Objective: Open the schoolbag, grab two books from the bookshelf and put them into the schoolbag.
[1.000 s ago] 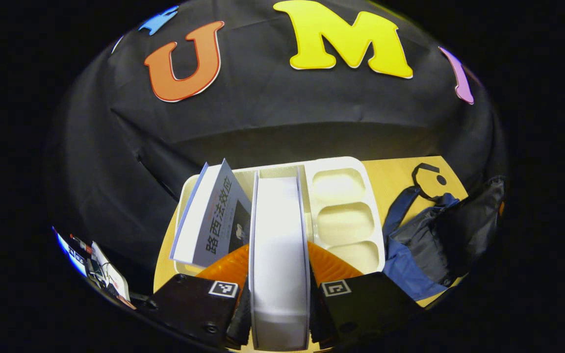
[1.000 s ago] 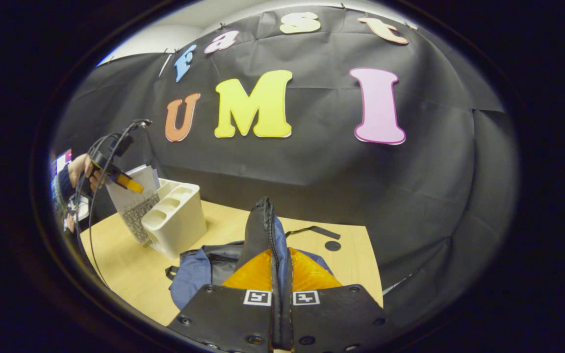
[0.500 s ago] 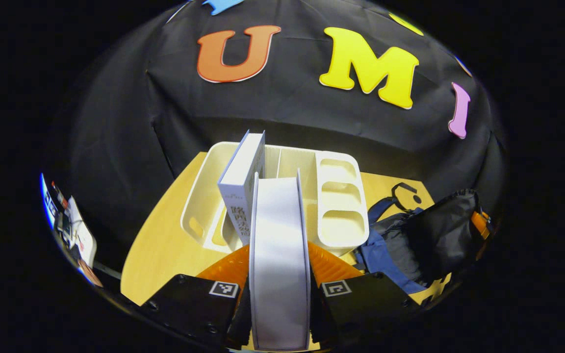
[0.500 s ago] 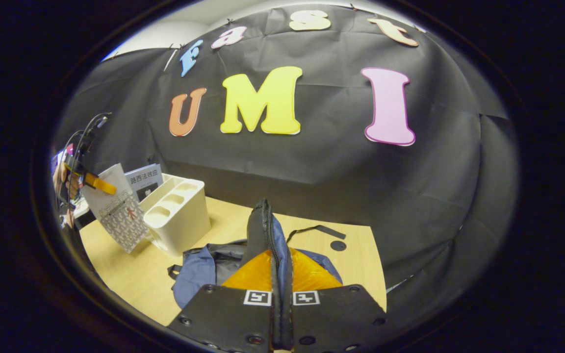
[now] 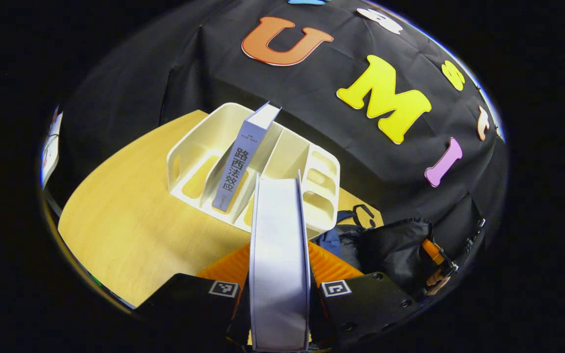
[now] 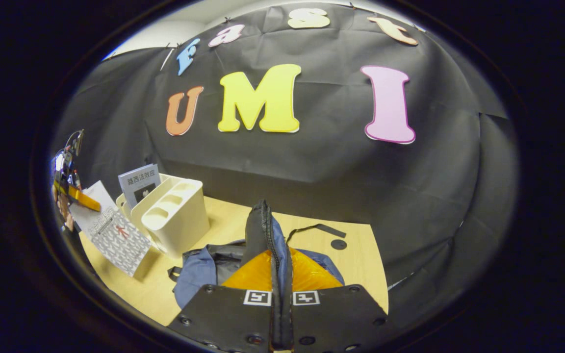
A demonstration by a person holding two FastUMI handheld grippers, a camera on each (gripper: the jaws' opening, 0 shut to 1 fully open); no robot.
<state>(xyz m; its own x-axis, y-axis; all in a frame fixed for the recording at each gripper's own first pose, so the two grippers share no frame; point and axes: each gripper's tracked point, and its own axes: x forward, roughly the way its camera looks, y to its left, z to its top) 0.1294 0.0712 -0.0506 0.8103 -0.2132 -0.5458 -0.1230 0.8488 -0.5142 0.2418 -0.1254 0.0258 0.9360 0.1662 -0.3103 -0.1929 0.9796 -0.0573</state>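
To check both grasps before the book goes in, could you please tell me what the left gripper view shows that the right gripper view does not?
Left gripper view: the left gripper shut on the white book, seen along its page edge, and the bookshelf slots from above, with the spine of the grey book.
Right gripper view: the right gripper shut on the zipper edge of the schoolbag, held upright, and the white book's patterned cover.
Both: bookshelf, grey book standing in it, schoolbag, wooden table.

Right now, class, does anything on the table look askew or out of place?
Yes: the grey book left in the white bookshelf leans at a slant across its slot, not upright. Nothing looks spilled or damaged.
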